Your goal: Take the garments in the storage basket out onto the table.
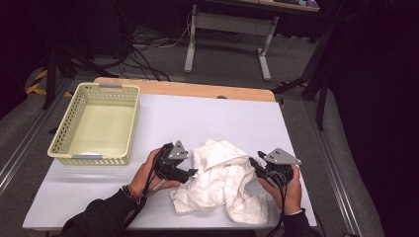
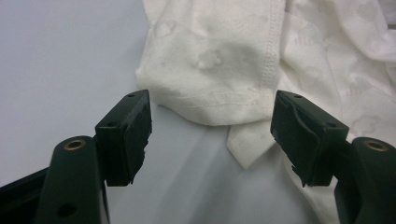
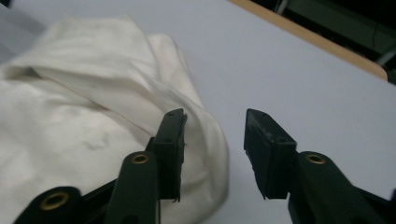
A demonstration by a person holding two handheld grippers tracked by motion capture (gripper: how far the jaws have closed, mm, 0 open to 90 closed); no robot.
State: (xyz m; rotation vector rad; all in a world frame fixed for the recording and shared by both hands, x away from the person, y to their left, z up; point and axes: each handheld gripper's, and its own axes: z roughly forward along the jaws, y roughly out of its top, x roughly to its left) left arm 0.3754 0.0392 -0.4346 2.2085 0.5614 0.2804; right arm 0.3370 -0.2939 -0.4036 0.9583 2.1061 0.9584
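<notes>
A crumpled white cloth (image 1: 222, 182) lies on the white table near its front edge. My left gripper (image 1: 190, 173) is at the cloth's left side and points right toward it. In the left gripper view the left gripper (image 2: 212, 126) stands open, and a stitched hem corner of the cloth (image 2: 219, 56) lies on the table between and just past the jaws without touching the pads. My right gripper (image 1: 253, 163) is at the cloth's right edge. In the right gripper view the right gripper (image 3: 215, 135) is open with bare table between its jaws, and the cloth (image 3: 84, 116) bulges beside its left jaw.
A pale yellow perforated basket (image 1: 94, 159) stands at the table's left with nothing in it. The white tabletop (image 1: 222, 113) stretches behind the cloth to a wooden back edge (image 1: 197, 90). Beyond it, desk legs and cables stand on the floor.
</notes>
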